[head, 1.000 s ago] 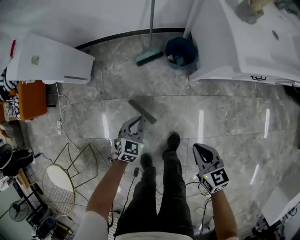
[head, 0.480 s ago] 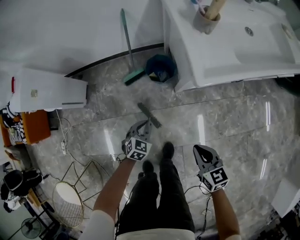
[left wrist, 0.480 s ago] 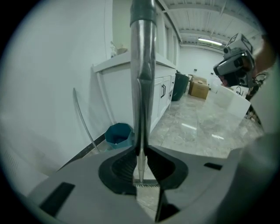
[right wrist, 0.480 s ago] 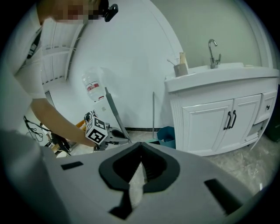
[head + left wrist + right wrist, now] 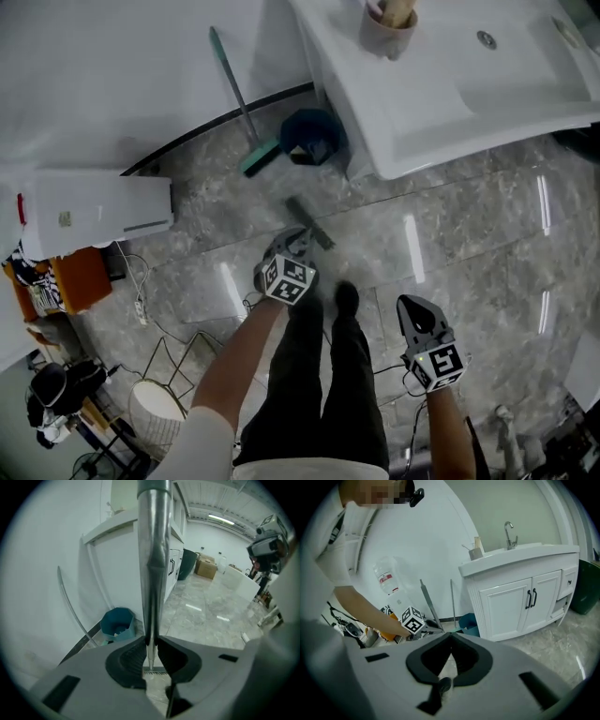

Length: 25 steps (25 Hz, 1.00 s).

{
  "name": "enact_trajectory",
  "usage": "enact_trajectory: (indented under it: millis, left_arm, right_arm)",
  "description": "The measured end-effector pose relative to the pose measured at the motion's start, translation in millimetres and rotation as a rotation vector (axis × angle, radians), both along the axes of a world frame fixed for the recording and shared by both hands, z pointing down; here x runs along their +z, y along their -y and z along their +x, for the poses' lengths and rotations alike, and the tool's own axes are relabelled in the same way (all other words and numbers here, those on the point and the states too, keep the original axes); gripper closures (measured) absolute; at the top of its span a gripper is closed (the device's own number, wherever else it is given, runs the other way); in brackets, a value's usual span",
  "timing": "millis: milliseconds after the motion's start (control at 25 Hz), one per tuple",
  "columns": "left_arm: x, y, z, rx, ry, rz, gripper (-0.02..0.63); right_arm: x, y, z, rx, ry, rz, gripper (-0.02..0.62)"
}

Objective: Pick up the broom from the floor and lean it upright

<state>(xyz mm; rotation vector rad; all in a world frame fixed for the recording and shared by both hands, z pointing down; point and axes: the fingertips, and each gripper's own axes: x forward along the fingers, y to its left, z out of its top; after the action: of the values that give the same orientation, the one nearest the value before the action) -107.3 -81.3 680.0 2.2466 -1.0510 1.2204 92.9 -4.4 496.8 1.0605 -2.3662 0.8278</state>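
**Broom handle pinched in the left fingers**

The left gripper (image 5: 294, 246) has its fingers (image 5: 132, 654) pinching the silver handle of the broom (image 5: 152, 559), which rises steeply from between them. The broom's grey head (image 5: 309, 223) is down at the marble floor (image 5: 450, 234), at one o'clock of that gripper in the head view. Whether the head touches the floor cannot be told.

The right gripper (image 5: 415, 309) hangs at four o'clock from the left one, well apart. Its fingers (image 5: 468, 656) are pressed together on nothing.

At twelve o'clock a green-headed brush (image 5: 246, 122) leans on the white wall. A blue bin (image 5: 312, 136) stands just beside it, against the white sink cabinet (image 5: 422, 112).
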Motion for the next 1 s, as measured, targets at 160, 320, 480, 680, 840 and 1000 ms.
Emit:
enact_trajectory:
  millis: [160, 320, 480, 680, 840, 1000]
  left_arm:
    - [16, 16, 26, 0.114, 0.016, 0.01, 0.537]
    - [25, 39, 39, 0.13, 0.02, 0.019, 0.537]
    - [25, 77, 43, 0.05, -0.016, 0.021, 0.537]
    - [32, 110, 62, 0.056, -0.018, 0.013, 0.536]
    - [38, 127, 63, 0.024, -0.027, 0.011, 0.535]
    - [40, 127, 69, 0.086, -0.049, 0.007, 0.532]
  right_arm:
    - [16, -3, 2, 0.077, -0.005, -0.024, 0.595]
    - [24, -6, 2, 0.155, 0.008, -0.037, 0.595]
    - [30, -8, 2, 0.214, 0.009, -0.053, 0.594]
    - [40, -6, 0, 0.255, 0.004, -0.078, 0.595]
    - [47, 1, -2, 0.274, 0.007, -0.087, 0.595]
    - [50, 4, 0, 0.292, 0.008, -0.092, 0.594]
